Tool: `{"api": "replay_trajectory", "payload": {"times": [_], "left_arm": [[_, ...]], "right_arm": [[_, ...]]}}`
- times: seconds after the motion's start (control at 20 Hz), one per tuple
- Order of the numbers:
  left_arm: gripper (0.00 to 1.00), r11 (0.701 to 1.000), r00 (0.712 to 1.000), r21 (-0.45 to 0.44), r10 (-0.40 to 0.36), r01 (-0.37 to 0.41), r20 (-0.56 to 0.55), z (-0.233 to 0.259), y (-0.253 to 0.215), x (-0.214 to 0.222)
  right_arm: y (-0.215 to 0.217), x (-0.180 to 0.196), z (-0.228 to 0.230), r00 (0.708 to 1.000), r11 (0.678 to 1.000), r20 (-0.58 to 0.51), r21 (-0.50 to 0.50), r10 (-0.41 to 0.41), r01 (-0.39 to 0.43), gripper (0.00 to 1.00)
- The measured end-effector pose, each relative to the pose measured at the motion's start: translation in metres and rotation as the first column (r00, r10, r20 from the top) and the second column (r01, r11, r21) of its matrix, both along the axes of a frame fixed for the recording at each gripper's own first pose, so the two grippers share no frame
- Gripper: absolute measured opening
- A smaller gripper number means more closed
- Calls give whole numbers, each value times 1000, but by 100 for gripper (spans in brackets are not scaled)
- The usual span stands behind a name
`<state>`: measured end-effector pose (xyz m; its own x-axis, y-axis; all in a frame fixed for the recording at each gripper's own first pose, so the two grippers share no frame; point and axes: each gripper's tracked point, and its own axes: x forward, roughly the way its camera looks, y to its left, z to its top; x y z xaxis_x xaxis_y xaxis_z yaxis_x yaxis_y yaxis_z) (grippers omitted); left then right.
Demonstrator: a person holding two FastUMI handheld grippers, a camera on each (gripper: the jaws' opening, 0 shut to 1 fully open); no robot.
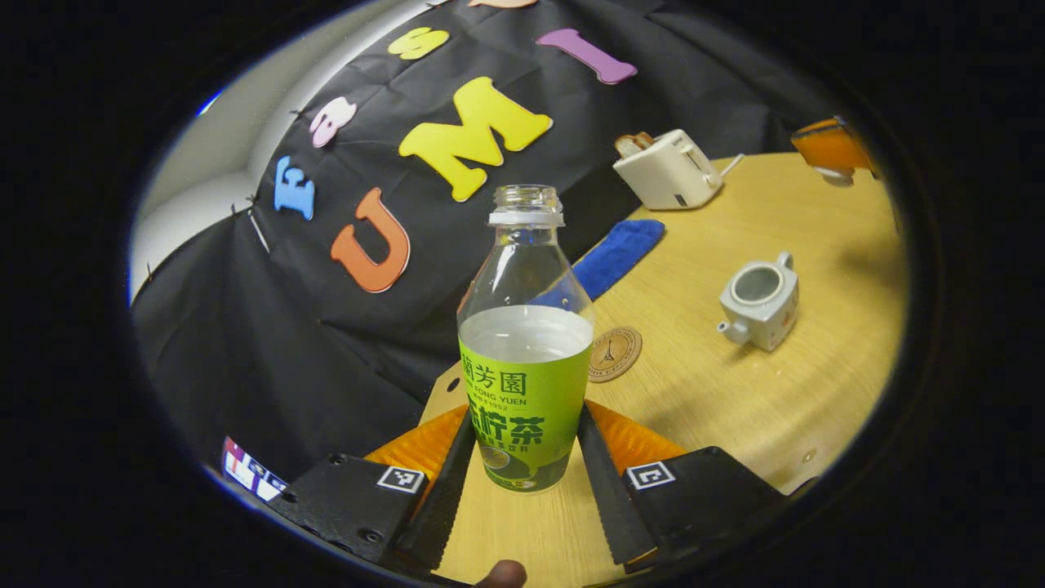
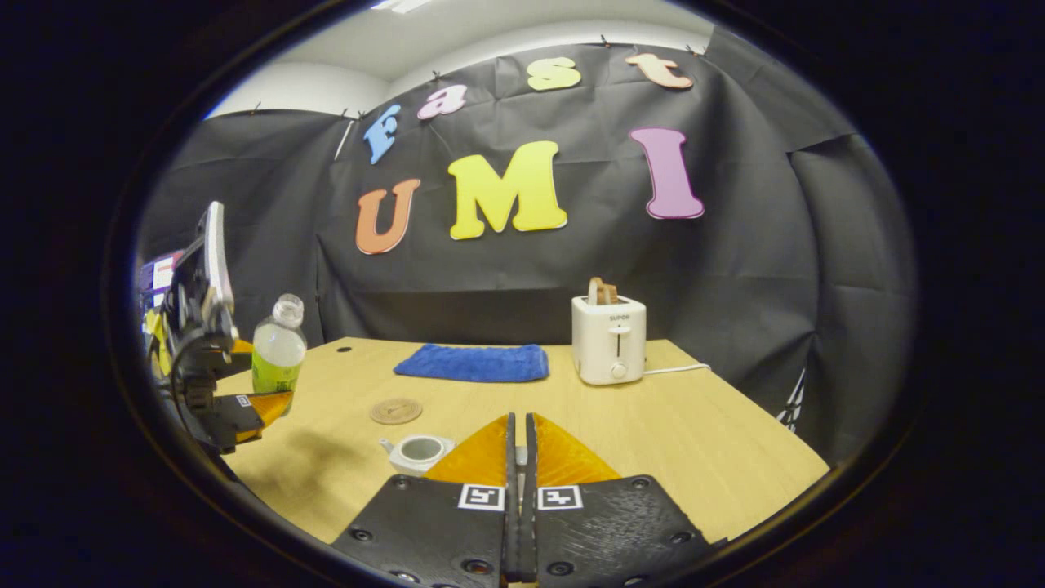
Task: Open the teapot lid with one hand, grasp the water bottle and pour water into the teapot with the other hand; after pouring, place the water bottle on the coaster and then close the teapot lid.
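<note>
— Tongs on the left?
— Left tongs [image 1: 526, 469] clamp the uncapped clear plastic water bottle with its green label [image 1: 526, 392], lifted off the wooden worktop [image 1: 735, 392].
— And the right?
— Right tongs [image 2: 519, 457] pressed together, empty. Lidless white ceramic teapot [image 2: 418, 452] just beyond-left of them; round cork coaster [image 2: 396, 410] farther.

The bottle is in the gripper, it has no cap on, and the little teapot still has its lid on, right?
Not quite. The teapot has no lid on: the left gripper view looks straight into its open top. The rest holds: the left gripper grips the bottle, which has no cap.
</note>
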<state>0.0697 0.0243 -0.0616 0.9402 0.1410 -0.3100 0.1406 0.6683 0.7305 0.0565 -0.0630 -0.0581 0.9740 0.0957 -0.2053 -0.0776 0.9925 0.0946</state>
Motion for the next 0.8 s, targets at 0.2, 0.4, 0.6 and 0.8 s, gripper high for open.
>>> {"api": "replay_trajectory", "payload": {"times": [0.2, 0.4, 0.6, 0.8], "left_arm": [[75, 973, 998, 228, -39, 47, -40, 2, 6, 5], [74, 894, 993, 434, -90, 115, -78, 3, -1, 12], [74, 815, 985, 553, -132, 174, -115, 1, -14, 15], [74, 747, 974, 626, -152, 224, -167, -7, -27, 18]], "right_arm": [[-12, -3, -4, 1000, 1000, -8, 5, -20, 20, 0], [-16, -3, -10, 999, 1000, -16, -1, -29, 29, 0], [-20, -4, -14, 999, 999, -23, 2, -33, 33, 0], [-25, -3, -21, 999, 999, -34, 7, -36, 36, 0]]}}
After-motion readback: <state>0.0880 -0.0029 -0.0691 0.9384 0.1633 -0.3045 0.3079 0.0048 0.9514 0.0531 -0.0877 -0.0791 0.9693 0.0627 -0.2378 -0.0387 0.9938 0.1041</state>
